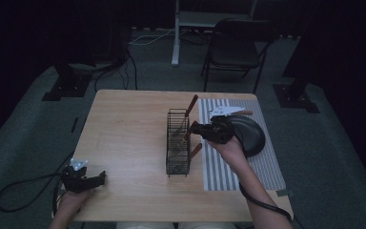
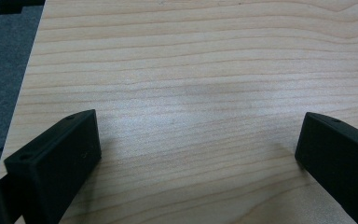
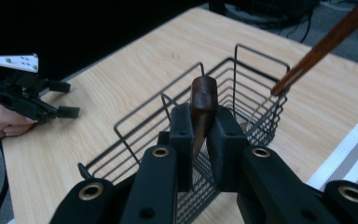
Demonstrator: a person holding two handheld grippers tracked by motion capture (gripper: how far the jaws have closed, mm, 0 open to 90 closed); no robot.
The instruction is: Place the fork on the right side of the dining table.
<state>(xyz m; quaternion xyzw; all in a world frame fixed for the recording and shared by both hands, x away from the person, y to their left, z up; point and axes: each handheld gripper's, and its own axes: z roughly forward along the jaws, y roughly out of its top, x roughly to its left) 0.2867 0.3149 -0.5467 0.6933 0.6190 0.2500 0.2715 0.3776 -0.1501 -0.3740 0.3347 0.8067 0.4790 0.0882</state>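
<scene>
My right gripper (image 3: 200, 149) clamps a wooden utensil handle (image 3: 202, 105) over the wire basket (image 3: 242, 93).

The handle is smooth, dark brown and rounded at its top, pinched upright between my matte black pads just above the thin-wired rectangular basket; another wooden handle (image 3: 324, 44) leans beside it. My left gripper (image 2: 198, 154) rests spread wide over bare pale-grained table (image 2: 205, 60), near its left edge, well apart from the basket.

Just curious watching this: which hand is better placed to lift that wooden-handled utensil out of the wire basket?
Right. Its gripper already clamps the wooden handle; the left gripper rests open, far away.
</scene>
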